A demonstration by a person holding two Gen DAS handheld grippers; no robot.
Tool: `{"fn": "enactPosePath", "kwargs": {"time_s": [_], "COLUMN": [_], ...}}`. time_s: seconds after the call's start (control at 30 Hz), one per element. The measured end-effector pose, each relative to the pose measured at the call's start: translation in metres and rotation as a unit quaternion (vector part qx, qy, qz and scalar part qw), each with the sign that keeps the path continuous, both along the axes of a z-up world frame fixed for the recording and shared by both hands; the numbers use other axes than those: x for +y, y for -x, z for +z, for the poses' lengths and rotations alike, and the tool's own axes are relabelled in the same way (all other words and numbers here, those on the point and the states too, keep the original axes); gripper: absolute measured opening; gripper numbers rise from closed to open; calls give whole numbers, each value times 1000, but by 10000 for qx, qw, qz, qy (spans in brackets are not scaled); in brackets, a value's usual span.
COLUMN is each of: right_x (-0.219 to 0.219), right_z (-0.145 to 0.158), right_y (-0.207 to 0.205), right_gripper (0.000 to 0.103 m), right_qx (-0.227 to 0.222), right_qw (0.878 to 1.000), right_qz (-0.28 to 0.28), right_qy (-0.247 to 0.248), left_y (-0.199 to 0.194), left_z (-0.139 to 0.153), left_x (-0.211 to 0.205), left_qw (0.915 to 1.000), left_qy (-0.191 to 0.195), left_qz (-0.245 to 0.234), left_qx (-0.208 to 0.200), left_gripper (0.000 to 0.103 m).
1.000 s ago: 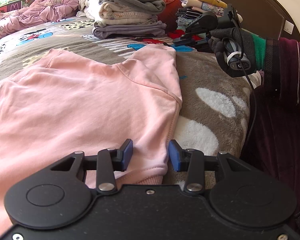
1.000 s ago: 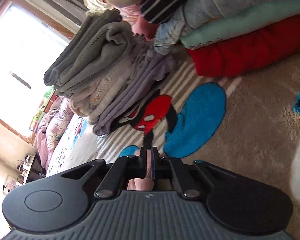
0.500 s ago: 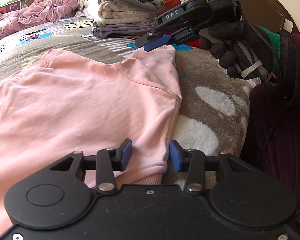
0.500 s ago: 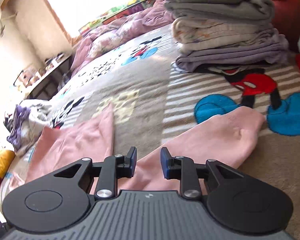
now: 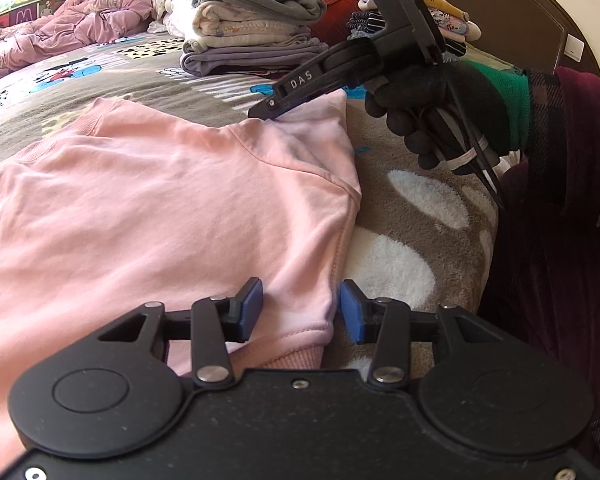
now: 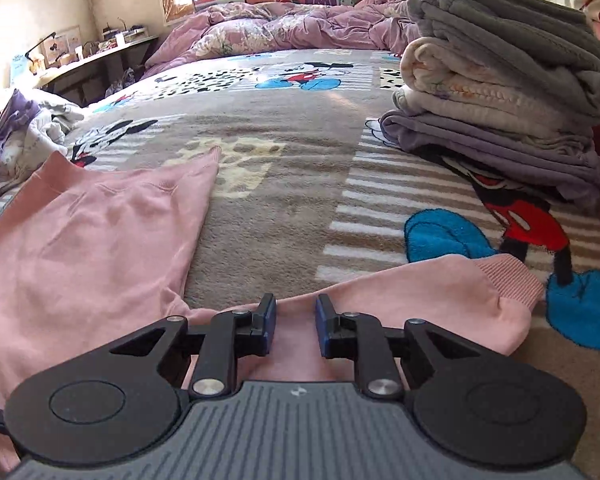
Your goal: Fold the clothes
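A pink sweatshirt (image 5: 148,208) lies flat on the cartoon-print blanket (image 5: 412,240). My left gripper (image 5: 300,312) is open low over its near ribbed edge, blue pads either side of the cloth's right border. A gloved hand (image 5: 432,108) holds my right gripper (image 5: 266,112), whose tips rest on the far sleeve. In the right wrist view the right gripper (image 6: 295,330) is open, with the pink sleeve (image 6: 440,292) under and between the pads. The sleeve's ribbed cuff (image 6: 504,284) points right, and the sweatshirt body (image 6: 80,248) spreads to the left.
A tall stack of folded grey, cream and lilac clothes (image 6: 500,80) stands on the blanket (image 6: 276,200) at the right. A rumpled purple quilt (image 6: 284,28) lies at the far end. The dark headboard (image 5: 520,12) and the person's dark red sleeve (image 5: 560,240) border the right side.
The right gripper, shut on pink cloth one second ago, has opened, swung round level and come down onto the sleeve. The left gripper has stayed in place, open.
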State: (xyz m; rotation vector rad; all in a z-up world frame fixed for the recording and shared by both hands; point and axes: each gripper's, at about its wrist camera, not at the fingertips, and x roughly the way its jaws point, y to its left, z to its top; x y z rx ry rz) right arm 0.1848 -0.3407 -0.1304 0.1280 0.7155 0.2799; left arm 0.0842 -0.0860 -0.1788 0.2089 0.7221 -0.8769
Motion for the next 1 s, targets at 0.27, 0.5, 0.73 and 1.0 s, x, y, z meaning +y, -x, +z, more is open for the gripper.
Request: {"fn": "enactPosePath", "kwargs": {"time_s": [0.27,0.5,0.73,1.0], "right_x": [-1,-57,-106,-147], "right_z": [2,-13,-33,-61], "right_y": [-3,-2,39,12], "right_gripper": [23,24,34,53], "right_qx": [-147,-92,-647,-159], "right_qw": [9993,9910,9477,9195], "right_qz": [62,-1187,-2725,-2877], "right_qy": [335,-608,-1530,-2675], "left_y": [-5,-23,-52,4], "left_z": [14,49,66,26], "left_x": [6,12,-42,-140], "left_qw": [9992,9913,9933,9785], "left_qy": [301,953,680,-1403], "left_qz": [233,880,921,144], "left_qx": [83,244,181,-1505], "left_gripper": [42,42,41,42]}}
